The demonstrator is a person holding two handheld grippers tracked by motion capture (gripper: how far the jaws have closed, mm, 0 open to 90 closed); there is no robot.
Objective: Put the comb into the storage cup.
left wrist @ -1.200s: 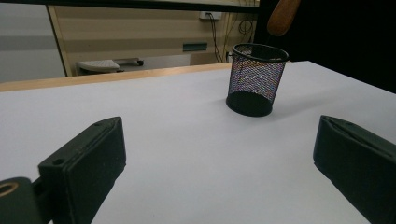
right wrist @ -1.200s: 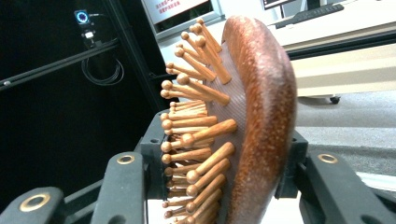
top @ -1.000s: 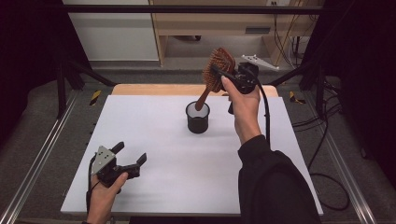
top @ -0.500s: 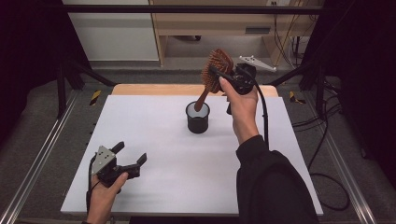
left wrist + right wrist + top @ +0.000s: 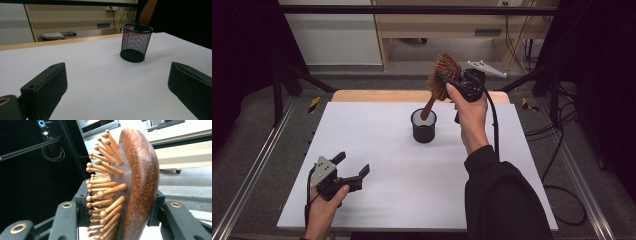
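White smooth table (image 5: 377,130), round black mesh cup (image 5: 424,126) mid-table; right gripper (image 5: 448,85) clamps wooden pin-bristle hairbrush (image 5: 443,76), handle tip at cup rim; left gripper (image 5: 351,170) gaping, holding nothing, bare tabletop around it.

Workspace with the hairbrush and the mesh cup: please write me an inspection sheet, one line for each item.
Surface: white table top, flat, with a wooden strip along its far edge.
Job's things: wooden hairbrush held by its head, handle pointing down at the black mesh cup; the cup stands upright.
Clutter: nothing seen.
Grippers: right gripper shut on the hairbrush, raised above the cup; left gripper open, low over the near left part of the table, holding nothing.
Cables: black cable trails from the right gripper along the arm; more cables lie on the floor at the right.
Surroundings: wooden furniture and dark frame bars behind the table.
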